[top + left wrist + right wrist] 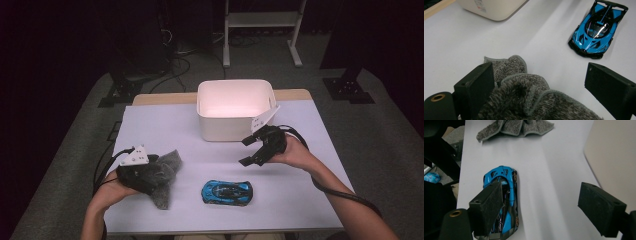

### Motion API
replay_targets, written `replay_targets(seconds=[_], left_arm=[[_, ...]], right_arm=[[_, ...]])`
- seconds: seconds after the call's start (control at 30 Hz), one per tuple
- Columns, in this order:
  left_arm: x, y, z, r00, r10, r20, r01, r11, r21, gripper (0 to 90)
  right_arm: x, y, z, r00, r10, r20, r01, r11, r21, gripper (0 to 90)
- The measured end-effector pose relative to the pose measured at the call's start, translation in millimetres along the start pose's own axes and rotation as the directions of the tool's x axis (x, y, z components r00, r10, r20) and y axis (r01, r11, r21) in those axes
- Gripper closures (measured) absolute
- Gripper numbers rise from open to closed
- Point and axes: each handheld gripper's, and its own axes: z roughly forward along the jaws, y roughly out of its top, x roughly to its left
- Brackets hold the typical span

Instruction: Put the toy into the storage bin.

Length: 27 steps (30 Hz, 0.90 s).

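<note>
— High view: where's the cloth?
— Under my left claw, jaws wide over it, gripping nothing; its long axis runs near-to-far. The car lies crosswise beside it. My right claw hovers wide open, empty.

Cloth left of toy car — bin behind both, on table.

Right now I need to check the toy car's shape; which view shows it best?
The left gripper view: the whole toy car is sharp and unobstructed. The high view shows it small; the right gripper view hides part behind a jaw.
</note>
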Motion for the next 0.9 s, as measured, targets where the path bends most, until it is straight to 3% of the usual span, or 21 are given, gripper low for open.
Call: replay_targets(seconds=[0.43, 0.9], left_arm=[[1.8, -2.9, -2.8, 0.9999, -0.012, 0.003, 0.012, 0.9999, -0.004, 8.1], [1.8, -2.9, -0.6, 0.9999, -0.009, 0.009, 0.009, 1.0000, 0.002, 8.1]], right_arm=[[-9.0, 36.9, -20.0, 0.9984, -0.054, 0.017, 0.054, 0.9984, 0.015, 19.4], [-22.9, 65.9, -27.1, 0.9949, -0.092, 0.042, 0.090, 0.9951, 0.041, 18.9]])
